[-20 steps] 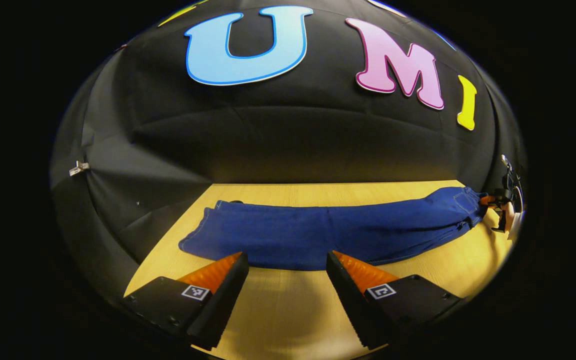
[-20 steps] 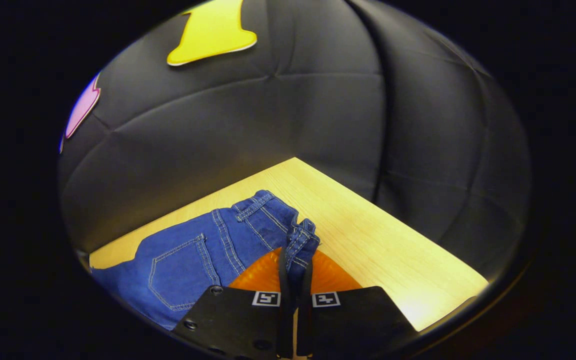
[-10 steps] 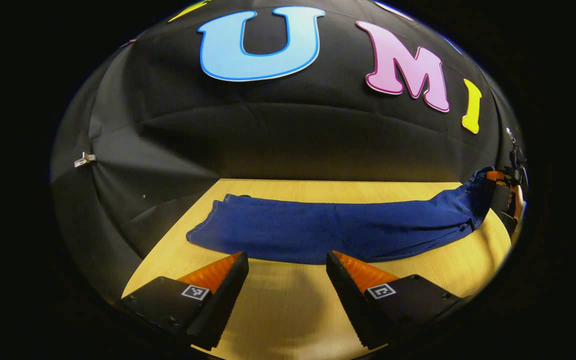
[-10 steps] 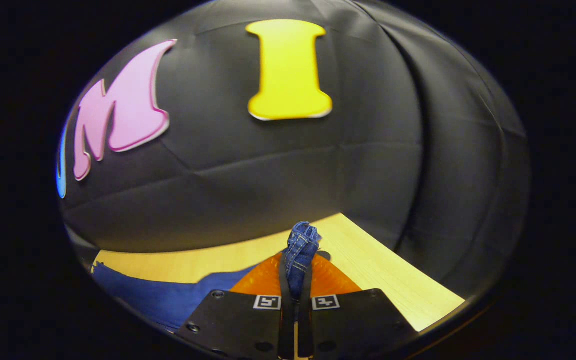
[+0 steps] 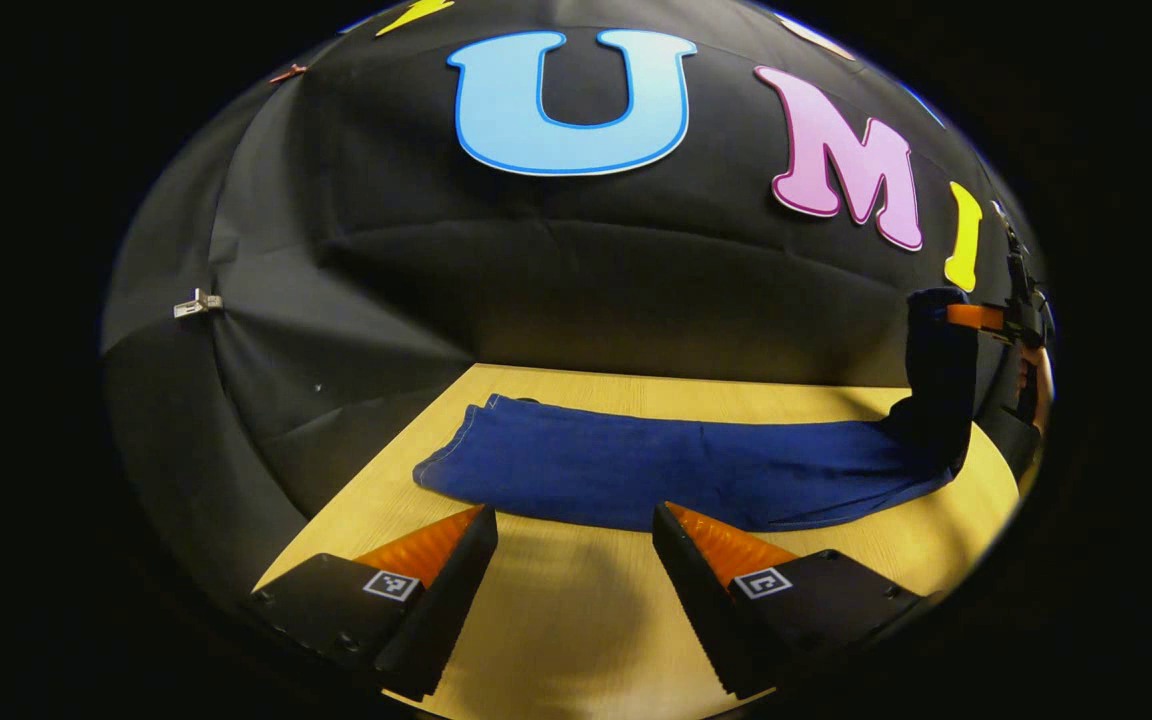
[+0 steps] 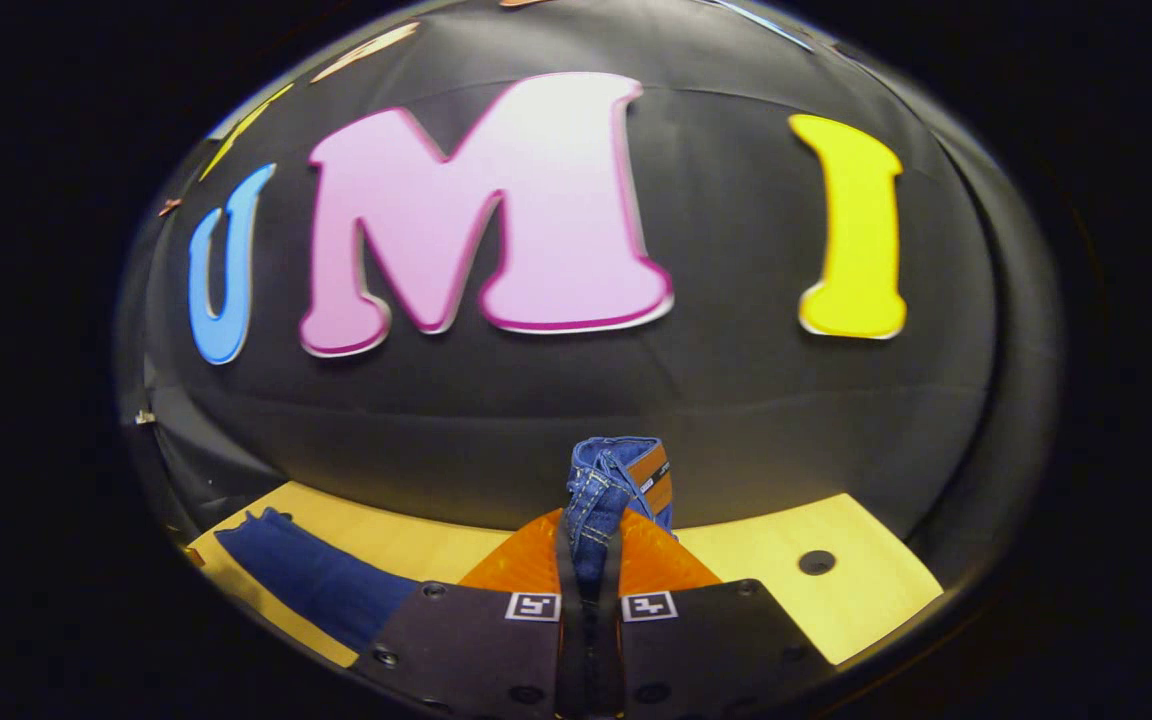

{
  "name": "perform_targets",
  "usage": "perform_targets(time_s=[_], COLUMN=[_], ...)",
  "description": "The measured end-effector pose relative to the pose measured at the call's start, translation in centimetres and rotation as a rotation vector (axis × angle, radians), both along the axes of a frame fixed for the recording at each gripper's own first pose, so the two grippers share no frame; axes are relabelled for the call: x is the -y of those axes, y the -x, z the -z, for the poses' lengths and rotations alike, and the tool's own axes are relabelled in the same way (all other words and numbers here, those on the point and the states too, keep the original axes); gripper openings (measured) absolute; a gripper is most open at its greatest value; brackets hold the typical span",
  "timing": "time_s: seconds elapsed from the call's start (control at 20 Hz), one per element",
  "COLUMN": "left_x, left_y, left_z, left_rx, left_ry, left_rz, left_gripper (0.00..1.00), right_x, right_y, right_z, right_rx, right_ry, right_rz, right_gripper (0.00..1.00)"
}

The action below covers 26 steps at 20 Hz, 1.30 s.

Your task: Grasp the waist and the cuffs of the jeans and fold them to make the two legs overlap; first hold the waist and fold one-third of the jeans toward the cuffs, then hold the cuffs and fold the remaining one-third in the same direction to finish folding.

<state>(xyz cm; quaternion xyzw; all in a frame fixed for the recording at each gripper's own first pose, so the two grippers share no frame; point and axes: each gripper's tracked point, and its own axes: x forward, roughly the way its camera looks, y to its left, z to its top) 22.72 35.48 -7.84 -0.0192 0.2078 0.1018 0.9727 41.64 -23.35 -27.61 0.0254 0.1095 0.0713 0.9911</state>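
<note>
right tongs [image 6: 589,560] pinching jeans waist [image 6: 608,480], left tongs [image 5: 573,560] wide apart

A light wooden table [image 5: 576,620] (pale grain) carries blue jeans [image 5: 656,470] lying lengthwise

Booth's dim overall, w/ warm light falling from above onto the table [image 5: 576,640], so you get bright yellow wood vs. a near-black wall [image 5: 386,300]. Soft shadow sits on the table between your left gripper [image 5: 573,525] fingers; another dark band runs under the jeans [image 5: 656,470] edge. Mild glare on the tabletop at right in the right gripper view. Heavy fisheye bend: table edges & wall seams curve hard toward the rim. Left gripper view is fairly sharp; right gripper view is slightly soft, esp. at the edges.
</note>
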Motion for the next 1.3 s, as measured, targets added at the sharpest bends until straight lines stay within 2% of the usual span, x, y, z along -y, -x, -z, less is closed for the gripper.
perform_targets(time_s=[0.2,0.35,0.5,0.7,0.8,0.85,0.9,1.1,1.15,1.2,1.25,1.3], left_x=[-2.5,-5.7,-9.8,-14.0,-15.1,-15.9,-16.5,-17.7,-17.8,-18.1,-18.1,-17.9], left_y=[-0.8,-2.0,-3.6,-6.5,-8.0,-8.8,-9.5,-11.8,-12.1,-12.5,-12.9,-13.3], left_z=[0.8,1.1,1.9,3.8,4.6,4.8,5.2,6.6,6.9,7.5,8.4,9.2], left_rx=[0.014,0.036,0.028,-0.004,-0.01,-0.013,-0.023,-0.085,-0.102,-0.121,-0.141,-0.156], left_ry=[0.046,0.092,0.092,0.097,0.119,0.122,0.121,0.056,0.038,0.023,0.022,0.033], left_rz=[-0.031,-0.084,-0.135,-0.179,-0.183,-0.186,-0.184,-0.17,-0.165,-0.164,-0.157,-0.151], left_gripper=[0.98,0.98,1.0,0.96,0.96,0.96,0.96,0.96,0.96,0.96,0.96,0.92], right_x=[0.5,1.4,1.0,-0.1,-0.7,-1.7,-2.4,-2.6,-2.2,-1.7,-1.1,-0.3], right_y=[-0.1,0.6,2.0,2.4,2.9,3.5,4.1,6.0,6.1,6.4,6.6,6.7], right_z=[2.9,5.9,7.5,8.9,9.4,9.5,10.0,10.0,9.8,9.4,9.0,8.8], right_rx=[-0.091,-0.153,-0.201,-0.208,-0.225,-0.244,-0.264,-0.27,-0.27,-0.273,-0.277,-0.28], right_ry=[-0.027,0.0,0.056,0.103,0.087,0.052,0.036,0.033,0.019,-0.003,-0.025,-0.041], right_rz=[-0.109,-0.164,-0.199,-0.221,-0.252,-0.286,-0.301,-0.331,-0.321,-0.31,-0.295,-0.279], right_gripper=[0.07,0.07,0.07,0.08,0.14,0.21,0.19,0.92,1.0,1.0,0.92,1.0])
